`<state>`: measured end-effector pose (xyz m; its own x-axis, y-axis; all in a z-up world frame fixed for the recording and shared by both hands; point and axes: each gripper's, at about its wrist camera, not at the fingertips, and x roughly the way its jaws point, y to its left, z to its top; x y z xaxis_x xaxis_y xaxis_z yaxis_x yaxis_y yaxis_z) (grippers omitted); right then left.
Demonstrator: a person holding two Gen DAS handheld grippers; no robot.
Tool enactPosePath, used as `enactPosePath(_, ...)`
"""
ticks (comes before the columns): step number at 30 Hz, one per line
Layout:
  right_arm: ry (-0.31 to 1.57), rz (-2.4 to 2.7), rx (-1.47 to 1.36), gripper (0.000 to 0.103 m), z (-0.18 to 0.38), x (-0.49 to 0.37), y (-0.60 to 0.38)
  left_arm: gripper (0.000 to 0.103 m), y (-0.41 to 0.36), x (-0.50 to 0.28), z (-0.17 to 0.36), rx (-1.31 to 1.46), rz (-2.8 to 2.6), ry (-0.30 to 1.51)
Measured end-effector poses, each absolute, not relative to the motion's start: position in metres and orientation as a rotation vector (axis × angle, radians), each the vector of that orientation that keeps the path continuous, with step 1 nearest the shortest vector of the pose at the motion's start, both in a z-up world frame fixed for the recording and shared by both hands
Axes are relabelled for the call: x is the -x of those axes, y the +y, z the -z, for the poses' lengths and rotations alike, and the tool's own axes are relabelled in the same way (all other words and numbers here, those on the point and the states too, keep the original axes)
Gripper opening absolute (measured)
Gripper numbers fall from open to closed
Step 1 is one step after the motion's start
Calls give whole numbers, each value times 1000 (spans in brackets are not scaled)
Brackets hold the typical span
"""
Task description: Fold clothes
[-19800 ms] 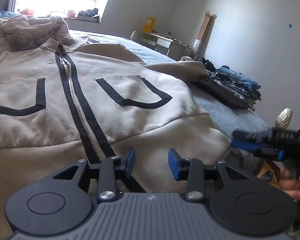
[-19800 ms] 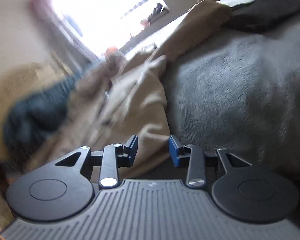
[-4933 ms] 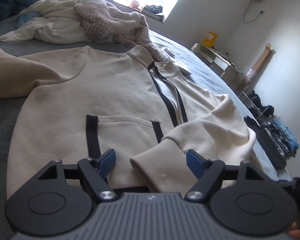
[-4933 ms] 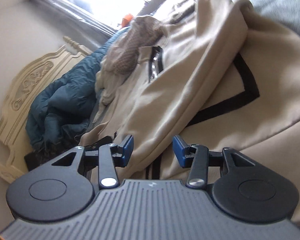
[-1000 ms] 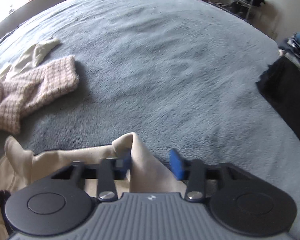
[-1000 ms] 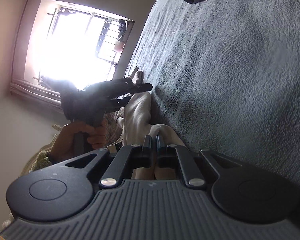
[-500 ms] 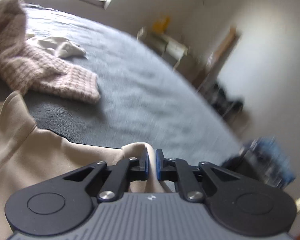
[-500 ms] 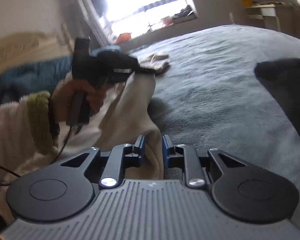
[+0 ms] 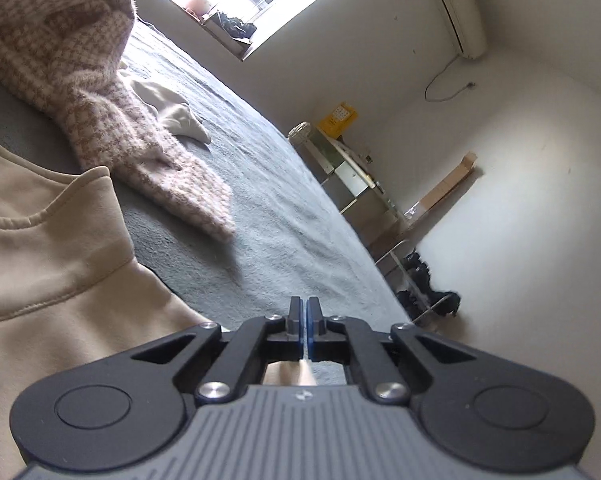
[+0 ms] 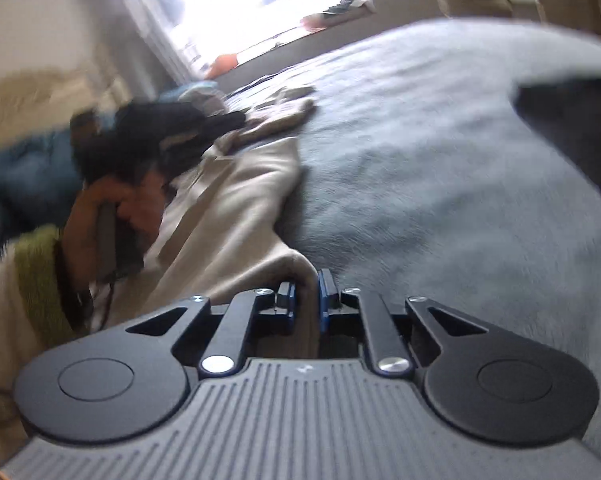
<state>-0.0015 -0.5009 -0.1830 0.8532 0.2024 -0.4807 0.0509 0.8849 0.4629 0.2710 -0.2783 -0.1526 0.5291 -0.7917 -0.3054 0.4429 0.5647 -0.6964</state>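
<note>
Your left gripper (image 9: 303,322) is clamped on the beige jacket (image 9: 52,280); your right gripper (image 10: 305,300) is closing on its edge. A houndstooth knit (image 9: 100,92) lies at 11 o'clock on the bed (image 9: 284,216).

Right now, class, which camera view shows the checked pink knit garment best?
The left wrist view: the checked pink knit garment lies sharp and large across the grey bedcover. The right wrist view is blurred, showing only a small pale scrap of it.

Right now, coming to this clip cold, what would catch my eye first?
The cream jacket spread over the grey bed at lower left of the left wrist view, with a pink houndstooth knit trailing beside its collar. In the right wrist view the right hand-held gripper is closing on a fold of that cream cloth, while the left hand holds the left hand-held gripper over it.
</note>
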Motion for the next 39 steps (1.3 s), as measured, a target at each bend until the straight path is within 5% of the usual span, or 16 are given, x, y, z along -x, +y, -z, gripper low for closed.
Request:
enactPosePath(3, 546, -87, -612, 5, 193, 7, -516, 3, -278, -272, 154, 573, 775, 681)
enactPosePath(8, 537, -71, -651, 5, 194, 13, -516, 20, -281, -264, 135, 459, 760, 704)
enactPosePath(14, 531, -65, -610, 6, 193, 13, -509, 22, -320, -199, 92, 105, 992, 674)
enactPosePath(19, 533, -50, -556, 6, 189, 17, -505, 23, -347, -181, 123, -95, 948, 729)
enactPosePath(22, 543, -27, -502, 6, 185, 21, -501, 3, -339, -197, 148, -47, 901, 771)
enactPosePath(36, 412, -70, -404, 13, 137, 36, -491, 4, -326, -215, 155, 110, 893, 859)
enactPosePath(39, 451, -135, -371, 13, 141, 12, -476, 14, -319, -218, 139, 166, 867, 899)
